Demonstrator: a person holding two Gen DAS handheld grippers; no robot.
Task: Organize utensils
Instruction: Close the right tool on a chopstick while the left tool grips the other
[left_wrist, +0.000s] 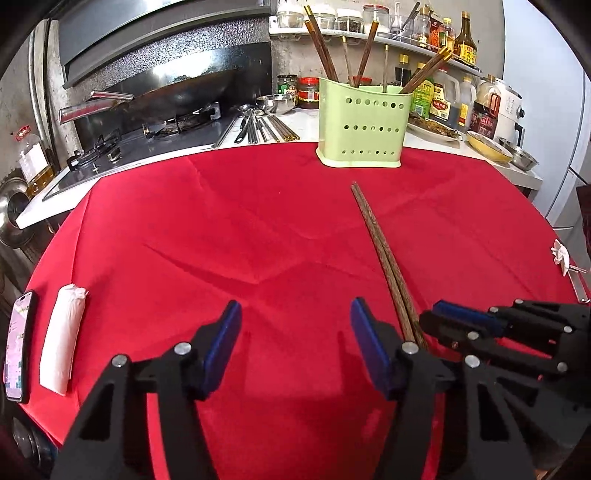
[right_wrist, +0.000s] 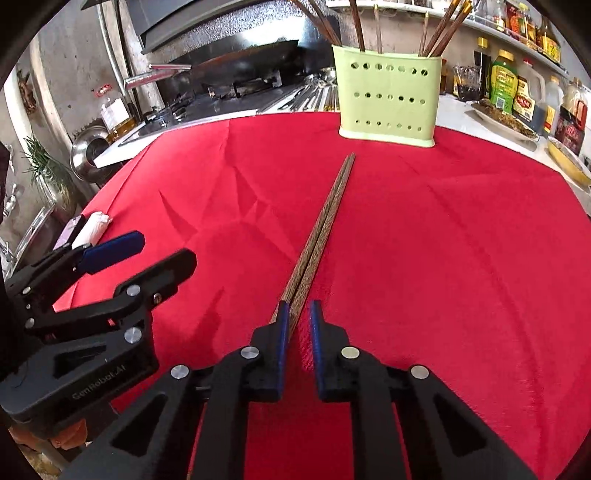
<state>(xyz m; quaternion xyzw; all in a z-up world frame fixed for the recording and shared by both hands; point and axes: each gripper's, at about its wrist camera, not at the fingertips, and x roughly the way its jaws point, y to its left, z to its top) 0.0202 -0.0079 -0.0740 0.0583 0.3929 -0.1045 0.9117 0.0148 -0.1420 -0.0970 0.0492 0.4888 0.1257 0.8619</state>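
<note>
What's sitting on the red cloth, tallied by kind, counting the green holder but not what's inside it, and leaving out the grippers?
Loose chopsticks: 2
Green holder: 1
White paper roll: 1
Phone: 1
Total: 5

Left hand-held gripper (left_wrist: 295, 325) agape, empty; right hand-held gripper (right_wrist: 297, 314) nearly closed.

red tablecloth (left_wrist: 221, 221), gas stove w/ wok (left_wrist: 177, 92), condiment shelf (left_wrist: 406, 38)
</note>
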